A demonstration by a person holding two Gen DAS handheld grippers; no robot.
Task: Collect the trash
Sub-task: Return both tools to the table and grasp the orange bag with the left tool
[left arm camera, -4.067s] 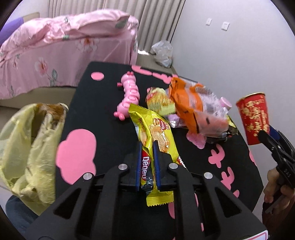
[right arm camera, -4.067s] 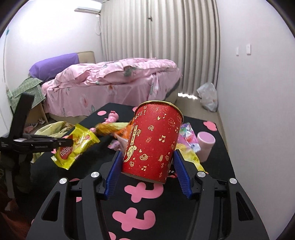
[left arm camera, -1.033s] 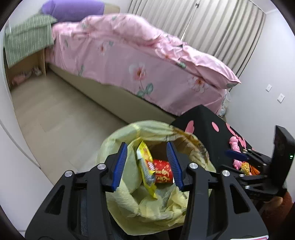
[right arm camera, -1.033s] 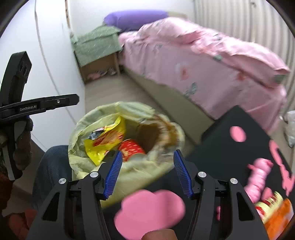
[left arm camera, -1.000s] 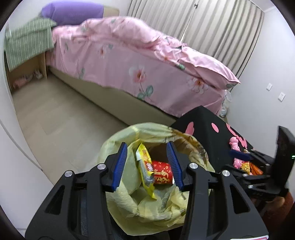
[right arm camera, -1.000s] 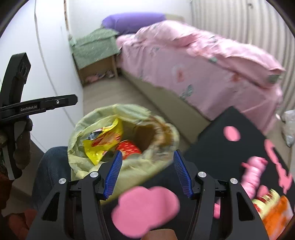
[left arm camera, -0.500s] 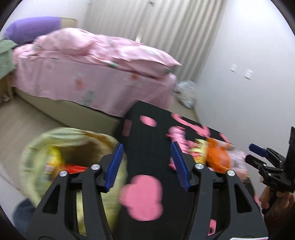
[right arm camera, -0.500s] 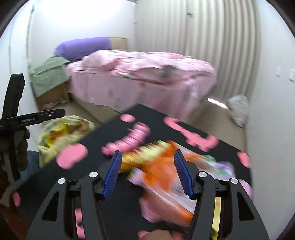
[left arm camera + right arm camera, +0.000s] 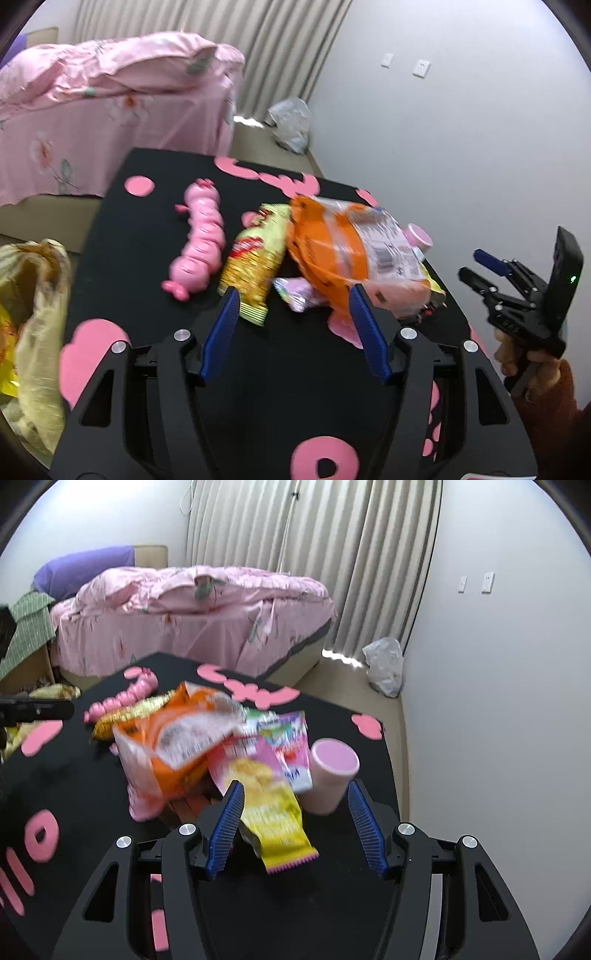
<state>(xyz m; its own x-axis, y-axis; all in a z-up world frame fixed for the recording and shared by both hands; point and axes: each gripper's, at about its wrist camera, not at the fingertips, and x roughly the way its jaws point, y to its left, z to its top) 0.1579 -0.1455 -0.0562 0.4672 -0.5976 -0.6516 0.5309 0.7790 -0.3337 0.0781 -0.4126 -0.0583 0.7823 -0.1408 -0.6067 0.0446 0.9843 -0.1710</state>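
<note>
A pile of wrappers lies on the black table [image 9: 147,229]: an orange bag [image 9: 325,240], a yellow snack bag [image 9: 255,266] and a small silvery pink wrapper [image 9: 297,295]. My left gripper [image 9: 293,295] hovers just before the pile, its jaws opening and nothing between them. My right gripper [image 9: 295,790] is open and empty above a yellow and pink packet [image 9: 273,805], beside a pink cup [image 9: 332,771]. The orange bag [image 9: 173,738] and a colourful packet [image 9: 288,734] lie beyond it. The yellow trash bag [image 9: 33,295] hangs off the table's left side.
A pink caterpillar toy [image 9: 199,240] lies left of the pile. A person's hand holds the right gripper [image 9: 474,266] at the table's right edge. Beyond the table are a pink bed [image 9: 192,620], curtains and a white plastic bag [image 9: 384,664] on the floor.
Both grippers have swung away from the open trash bag, where the yellow packet and red cup lie, over to the pile on the table. The left jaws stand wider.
</note>
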